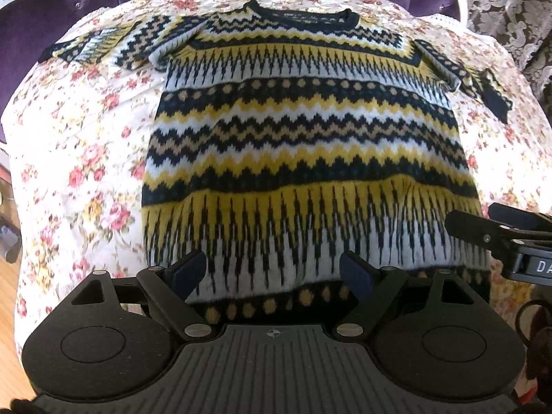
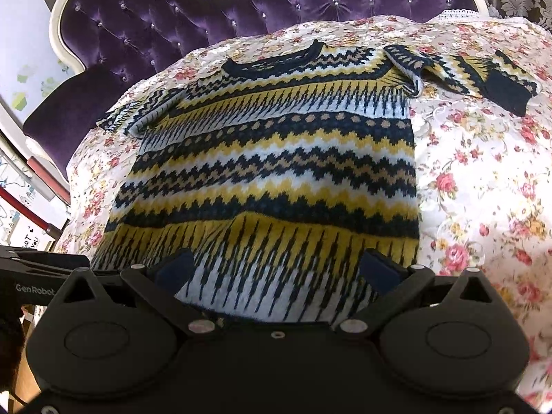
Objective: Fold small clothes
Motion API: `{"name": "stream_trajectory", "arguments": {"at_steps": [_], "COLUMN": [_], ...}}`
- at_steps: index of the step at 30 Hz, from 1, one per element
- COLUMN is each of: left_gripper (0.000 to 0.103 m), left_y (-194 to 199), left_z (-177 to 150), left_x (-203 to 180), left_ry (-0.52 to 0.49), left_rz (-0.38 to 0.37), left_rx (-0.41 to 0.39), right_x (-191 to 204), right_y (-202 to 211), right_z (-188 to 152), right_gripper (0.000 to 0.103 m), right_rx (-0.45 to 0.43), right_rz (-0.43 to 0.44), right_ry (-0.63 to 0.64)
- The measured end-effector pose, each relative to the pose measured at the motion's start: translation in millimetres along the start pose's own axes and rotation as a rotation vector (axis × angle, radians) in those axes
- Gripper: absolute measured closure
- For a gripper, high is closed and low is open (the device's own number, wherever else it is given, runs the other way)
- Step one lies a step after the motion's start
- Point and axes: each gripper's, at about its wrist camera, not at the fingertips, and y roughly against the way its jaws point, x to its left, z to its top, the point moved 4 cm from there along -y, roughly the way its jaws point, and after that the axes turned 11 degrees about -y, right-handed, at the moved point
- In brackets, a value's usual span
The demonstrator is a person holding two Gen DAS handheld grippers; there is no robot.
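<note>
Item: patterned knit sweater (image 1: 310, 145), spread flat with sleeves out on floral bedspread (image 1: 79, 158); left gripper (image 1: 272, 272) and right gripper (image 2: 276, 269) both released, empty, poised above hem; step judged pre-fold, next move requiring a pinch of the hem corners.

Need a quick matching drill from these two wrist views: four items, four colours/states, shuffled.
Column 1:
1. sweater
2. headboard
3. bedspread
4. left hand-held gripper

Column 2:
A. tufted purple velvet
B. open, over the hem
C. spread flat, neck away from the cameras
D. white with a pink floral print

Pairs: 1-C, 2-A, 3-D, 4-B
</note>
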Motion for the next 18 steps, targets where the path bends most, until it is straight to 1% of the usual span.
{"name": "stream_trajectory", "arguments": {"at_steps": [6,9,13,15,18], "left_gripper": [0.019,0.019,0.019,0.019,0.019], "left_y": [-0.3,-0.3,-2.4,-4.7,-10.3], "left_z": [27.6,46.7,77.1,94.5,116.0], "left_x": [1.6,2.6,6.0,8.0,11.1], "left_ry": [-0.029,-0.049,-0.078,-0.089,-0.081], "left_rz": [0.023,0.047,0.081,0.082,0.07], "left_rx": [-0.026,-0.059,-0.133,-0.186,-0.243], "right_x": [-11.4,-20.8,-40.5,-52.7,-71.6], "right_y": [-4.4,-5.8,-7.1,-7.3,-8.5], "right_z": [22.4,39.3,67.0,82.8,104.1], "right_gripper": [0.0,0.001,0.001,0.001,0.001], "right_rx": [0.008,0.006,-0.013,-0.03,-0.055], "right_rz": [0.019,0.027,0.017,0.007,-0.003], "right_ry": [-0.025,-0.045,-0.092,-0.116,-0.146]}}
